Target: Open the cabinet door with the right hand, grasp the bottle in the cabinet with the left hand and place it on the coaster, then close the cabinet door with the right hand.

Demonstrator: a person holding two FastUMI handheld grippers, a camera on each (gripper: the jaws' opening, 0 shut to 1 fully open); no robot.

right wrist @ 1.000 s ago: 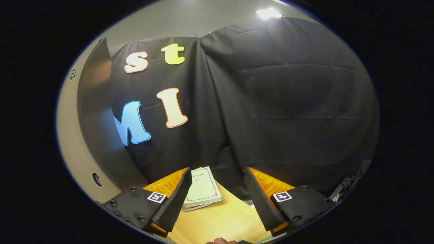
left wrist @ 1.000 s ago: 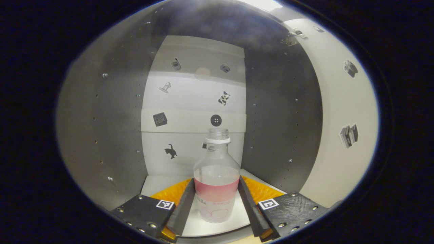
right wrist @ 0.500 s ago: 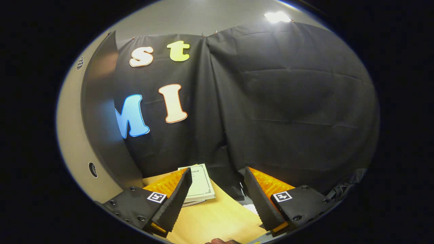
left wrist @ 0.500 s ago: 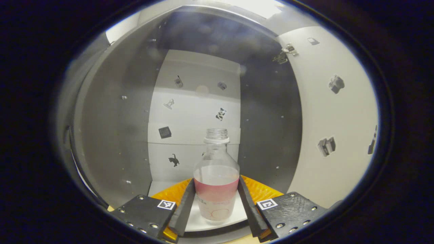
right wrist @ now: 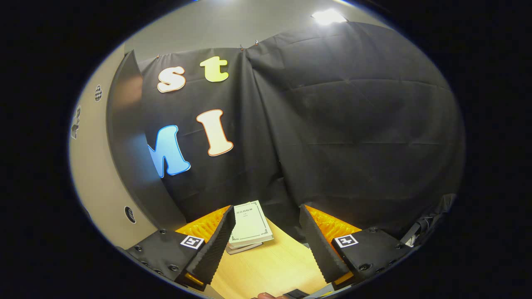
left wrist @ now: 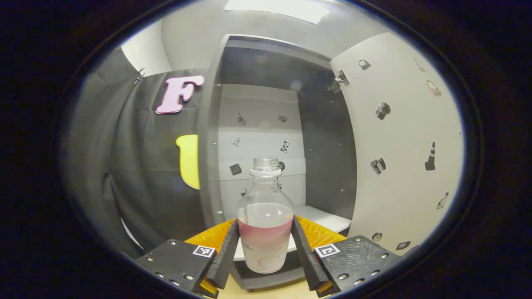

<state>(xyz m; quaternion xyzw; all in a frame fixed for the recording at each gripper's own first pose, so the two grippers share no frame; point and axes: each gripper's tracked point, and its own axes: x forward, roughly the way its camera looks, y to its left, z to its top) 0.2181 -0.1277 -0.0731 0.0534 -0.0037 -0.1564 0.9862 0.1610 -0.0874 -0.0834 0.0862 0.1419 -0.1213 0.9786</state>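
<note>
Clear plastic bottle (left wrist: 264, 224), uncapped and clamped low in the left gripper (left wrist: 264, 249), could tip and spill toward twelve o'clock, while the right gripper (right wrist: 266, 245) gapes empty.

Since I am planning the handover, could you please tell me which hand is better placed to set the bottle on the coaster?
Left, probably: the left claw grips the clear pink-banded bottle; the right claw is open and empty.

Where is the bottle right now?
In the left gripper view, the bottle sits upright between the left hand-held gripper's fingers, in front of the open cabinet.
</note>
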